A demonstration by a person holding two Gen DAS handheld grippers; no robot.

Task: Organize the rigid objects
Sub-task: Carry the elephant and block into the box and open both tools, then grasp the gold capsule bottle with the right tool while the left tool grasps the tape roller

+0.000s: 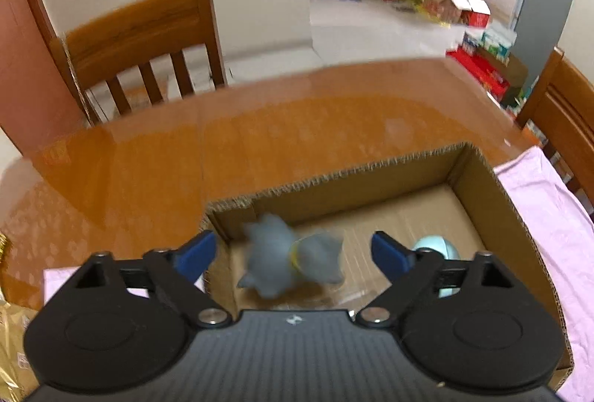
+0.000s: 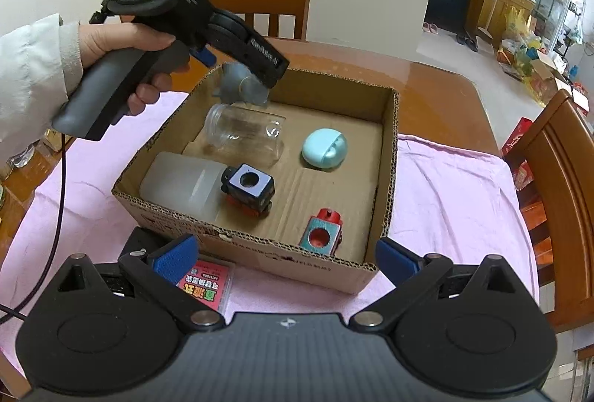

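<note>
A cardboard box (image 2: 389, 156) sits on a pink cloth. My left gripper (image 1: 293, 253) is open above the box's far left corner; a grey spiky toy (image 1: 286, 261) is blurred between and below its fingers, not held, also showing in the right wrist view (image 2: 241, 86). In the box lie a clear jar (image 2: 245, 136), a white bottle (image 2: 182, 181), a black block with a hole (image 2: 248, 188), a red and teal block (image 2: 321, 233) and a teal ball (image 2: 325, 149). My right gripper (image 2: 286, 259) is open and empty at the box's near wall.
A pink card pack (image 2: 208, 285) lies on the pink cloth (image 2: 445, 201) under my right gripper's left finger. Wooden chairs stand at the table's far side (image 1: 148, 41) and right (image 2: 557, 186). Gold packaging (image 1: 11, 339) lies at the left.
</note>
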